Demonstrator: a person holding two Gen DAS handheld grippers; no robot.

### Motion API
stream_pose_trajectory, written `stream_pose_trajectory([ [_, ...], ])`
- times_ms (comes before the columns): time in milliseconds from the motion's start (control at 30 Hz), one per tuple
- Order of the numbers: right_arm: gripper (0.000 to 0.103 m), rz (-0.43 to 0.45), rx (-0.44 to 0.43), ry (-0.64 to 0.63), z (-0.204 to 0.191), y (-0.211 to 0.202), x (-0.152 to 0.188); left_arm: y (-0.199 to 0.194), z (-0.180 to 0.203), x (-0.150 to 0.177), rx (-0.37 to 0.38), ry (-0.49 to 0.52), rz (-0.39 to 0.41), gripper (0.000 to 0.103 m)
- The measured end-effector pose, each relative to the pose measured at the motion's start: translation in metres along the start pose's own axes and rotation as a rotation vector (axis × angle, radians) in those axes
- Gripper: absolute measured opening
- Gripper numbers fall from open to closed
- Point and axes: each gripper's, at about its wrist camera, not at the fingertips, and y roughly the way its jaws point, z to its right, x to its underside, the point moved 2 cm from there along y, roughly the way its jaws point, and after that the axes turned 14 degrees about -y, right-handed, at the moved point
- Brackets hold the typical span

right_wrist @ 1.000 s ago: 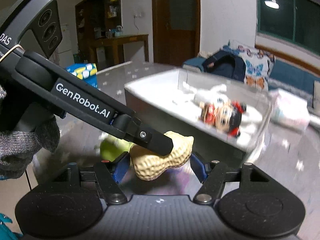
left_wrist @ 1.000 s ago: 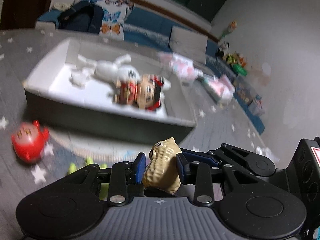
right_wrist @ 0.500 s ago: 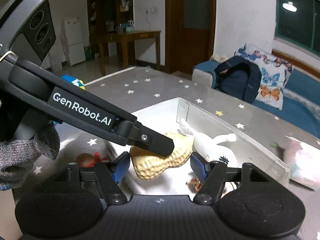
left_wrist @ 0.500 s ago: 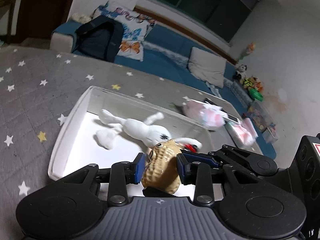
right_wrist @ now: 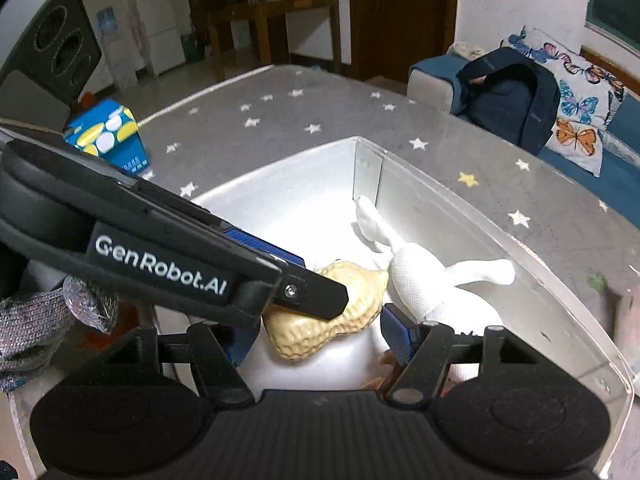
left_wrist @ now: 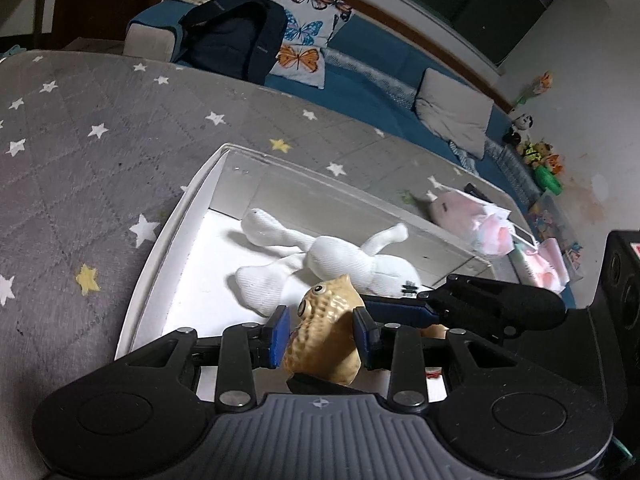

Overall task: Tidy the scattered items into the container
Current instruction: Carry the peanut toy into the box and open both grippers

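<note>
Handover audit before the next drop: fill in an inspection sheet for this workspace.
Surface: grey star-patterned cloth covers the table.
Job's things: tan peanut-shaped toy with eyes is held above the white-floored, clear-walled tray; white plush rabbit lies inside it.
Clutter: pink soft bundle beyond the tray; blue-and-yellow box at the table's far edge.
Grippers: left gripper is clamped on the peanut toy; right gripper has its jaws wide apart, close alongside.
Cables: nothing seen.
Surroundings: blue sofa with a dark backpack and butterfly cushion.
</note>
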Motion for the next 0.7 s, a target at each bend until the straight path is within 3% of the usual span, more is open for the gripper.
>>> stream_pose_trajectory([
  [700,0.068,-0.075,-0.007,-0.028,0.0,0.02,-0.004,-0.003,-0.002,0.003,-0.042,0.03,0.033,0.036],
])
